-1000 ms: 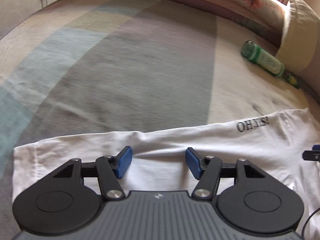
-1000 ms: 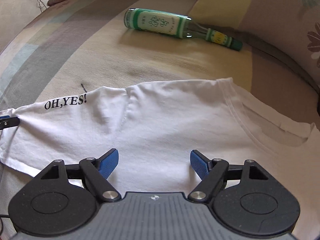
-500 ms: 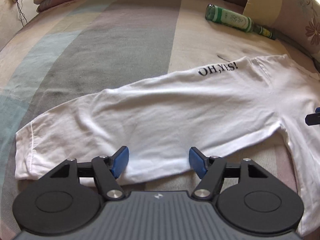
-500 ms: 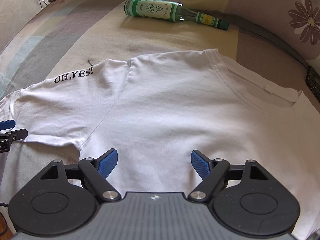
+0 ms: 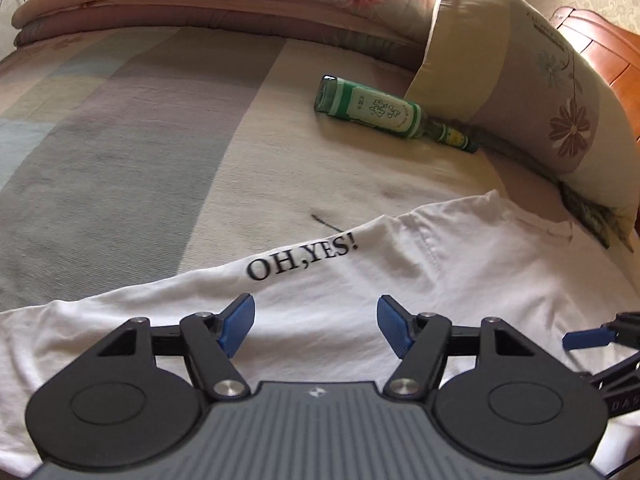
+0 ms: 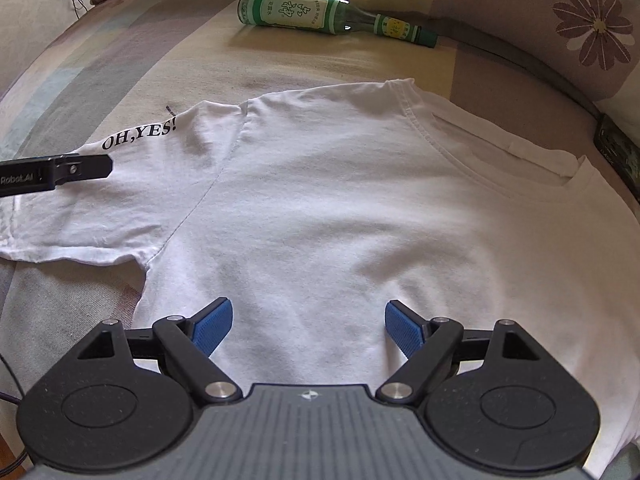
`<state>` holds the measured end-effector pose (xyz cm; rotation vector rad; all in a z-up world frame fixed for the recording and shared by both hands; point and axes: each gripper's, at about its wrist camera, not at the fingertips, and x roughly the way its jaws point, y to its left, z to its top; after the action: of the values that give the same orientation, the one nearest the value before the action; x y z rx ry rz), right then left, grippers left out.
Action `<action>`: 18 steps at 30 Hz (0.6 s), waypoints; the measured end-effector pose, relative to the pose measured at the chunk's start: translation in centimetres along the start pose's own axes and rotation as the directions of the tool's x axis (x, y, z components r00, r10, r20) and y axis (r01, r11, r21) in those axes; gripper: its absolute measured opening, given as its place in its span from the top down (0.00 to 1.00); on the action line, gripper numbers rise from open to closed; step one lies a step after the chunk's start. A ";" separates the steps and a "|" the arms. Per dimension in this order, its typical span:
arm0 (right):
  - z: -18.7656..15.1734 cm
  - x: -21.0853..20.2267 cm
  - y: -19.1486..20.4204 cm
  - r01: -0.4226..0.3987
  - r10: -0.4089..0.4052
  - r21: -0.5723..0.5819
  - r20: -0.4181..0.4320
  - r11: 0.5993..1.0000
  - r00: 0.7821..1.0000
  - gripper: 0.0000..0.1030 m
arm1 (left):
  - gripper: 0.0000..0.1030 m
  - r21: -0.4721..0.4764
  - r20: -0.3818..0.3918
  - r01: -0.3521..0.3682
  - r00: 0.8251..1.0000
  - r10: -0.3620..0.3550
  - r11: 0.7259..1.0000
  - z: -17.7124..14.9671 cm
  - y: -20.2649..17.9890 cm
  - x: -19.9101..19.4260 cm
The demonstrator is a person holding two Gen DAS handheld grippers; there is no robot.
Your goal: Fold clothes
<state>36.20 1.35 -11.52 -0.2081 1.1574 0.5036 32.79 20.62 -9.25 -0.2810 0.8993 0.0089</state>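
Note:
A white T-shirt (image 5: 460, 264) (image 6: 340, 208) lies flat on the bed, with its collar at the right and black "OH,YES!" lettering on the left sleeve. My left gripper (image 5: 316, 308) hovers over that sleeve just below the lettering. Its jaws are closing, and nothing is pinched between the blue pads. One of its fingers (image 6: 80, 168) shows at the left edge of the right wrist view, over the sleeve. My right gripper (image 6: 308, 312) stands open over the chest of the shirt, with only flat cloth beneath. Its blue pad (image 5: 588, 338) pokes into the left wrist view from the right.
A green glass bottle (image 5: 376, 110) (image 6: 296, 12) lies on its side beyond the shirt. A flowered pillow (image 5: 520, 80) (image 6: 560, 20) leans behind it. A folded quilt (image 5: 200, 4) runs along the far edge. The striped bedsheet (image 5: 120, 140) spreads to the left. A dark flat object (image 6: 618, 148) sits by the collar.
My left gripper has travelled right along the sleeve, from the cuff end to just under the lettering. The right gripper drew back over the chest, then held still.

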 end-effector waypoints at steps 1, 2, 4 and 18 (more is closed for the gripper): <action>0.0 0.1 0.0 -0.001 0.001 -0.003 -0.003 1.000 1.000 0.16 | 0.35 -0.024 -0.011 0.021 1.000 -0.021 1.000 0.0 0.1 0.3; -0.1 0.2 0.1 -0.003 0.003 -0.005 -0.006 1.000 1.000 0.16 | 0.35 -0.048 -0.021 0.041 0.999 -0.042 0.998 0.0 0.3 0.6; -0.1 0.1 0.1 -0.002 0.002 0.005 -0.006 1.000 1.000 0.16 | 0.34 -0.073 -0.040 0.013 0.999 -0.016 0.997 -0.4 1.6 0.9; 0.9 -0.1 -0.1 0.010 -0.010 0.026 0.031 1.000 0.999 0.15 | 0.36 -0.233 -0.055 -0.317 0.948 0.313 0.919 -1.5 12.4 -5.4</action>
<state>36.95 1.57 -11.12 -0.1833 1.1309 0.4817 26.70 32.76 -8.87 -0.3587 0.9538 0.4177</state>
